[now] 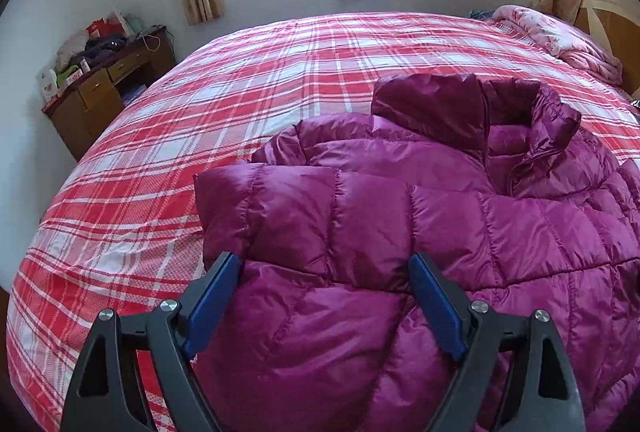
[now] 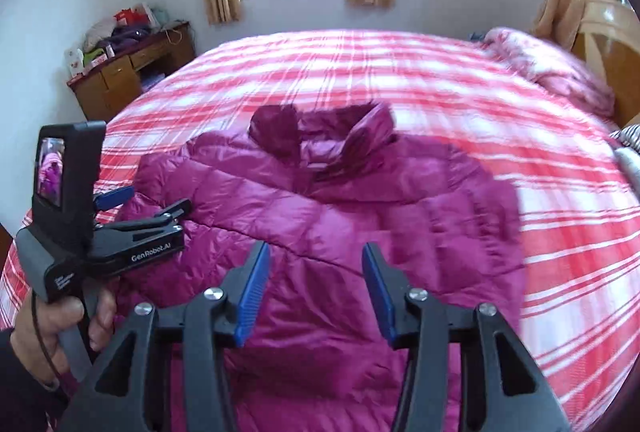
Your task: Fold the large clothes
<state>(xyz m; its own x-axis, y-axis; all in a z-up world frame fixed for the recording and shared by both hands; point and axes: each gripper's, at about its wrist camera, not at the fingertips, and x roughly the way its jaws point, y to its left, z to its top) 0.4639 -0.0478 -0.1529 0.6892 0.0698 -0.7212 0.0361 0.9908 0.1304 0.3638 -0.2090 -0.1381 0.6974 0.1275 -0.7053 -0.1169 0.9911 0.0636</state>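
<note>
Jacket (image 1: pixel 400 232) lies under both downward-tilted, parted claws (image 1: pixel 324 272) (image 2: pixel 316 272).

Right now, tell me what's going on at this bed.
A person is folding a magenta puffer jacket spread on the red plaid bed. One sleeve already lies folded across the front. Both tongs, left and right, hover open above the jacket, gripping nothing.

Down jacket (image 1: pixel 400 232) hem cut off at lower edge; pink quilt (image 2: pixel 552 72) motion-blurred; desk (image 1: pixel 100 88) clutter unreadable.
</note>
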